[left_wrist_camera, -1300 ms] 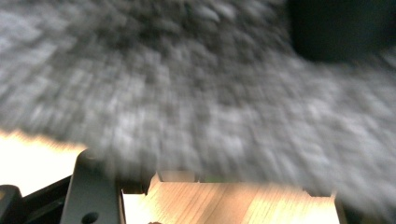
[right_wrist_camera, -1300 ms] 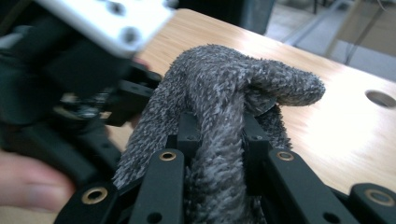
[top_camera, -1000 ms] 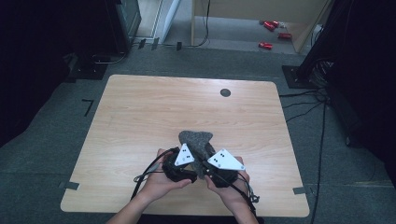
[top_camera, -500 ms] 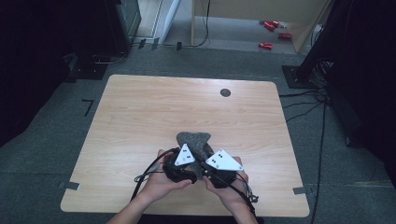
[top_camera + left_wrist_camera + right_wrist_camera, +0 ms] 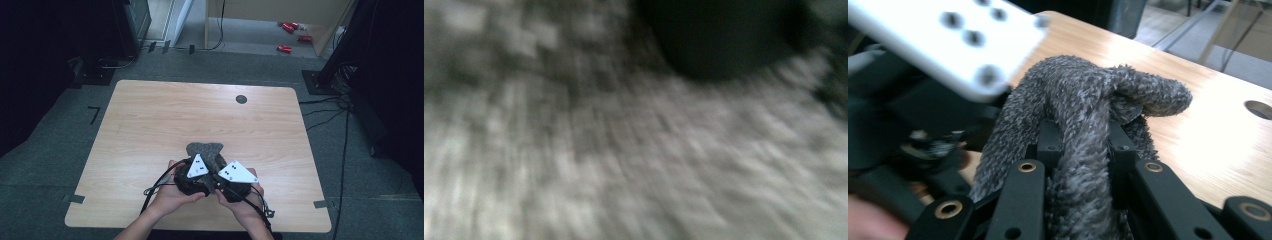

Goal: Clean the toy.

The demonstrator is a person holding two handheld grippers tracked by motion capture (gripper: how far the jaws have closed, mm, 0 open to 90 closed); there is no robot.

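Observation:
A grey fuzzy cloth [image 5: 205, 149] lies bunched near the table's front edge, between both hand-held grippers. My right gripper [image 5: 1083, 136] is shut on a thick fold of the cloth [image 5: 1083, 95], which bulges up between its black fingers [image 5: 1050, 144]. In the high view the right gripper [image 5: 219, 165] comes at the cloth from the right. My left gripper [image 5: 202, 161] presses into the cloth from the left. Its own view is a blur of grey cloth [image 5: 624, 150] very close up, so its jaws are hidden. The left gripper's white plate [image 5: 948, 40] sits close beside the fold.
The wooden table [image 5: 150, 115] has a round dark grommet [image 5: 241, 99] at the back right. Black cables [image 5: 160, 182] trail from the grippers across the front edge. Red items [image 5: 285, 48] lie on the floor beyond the table.

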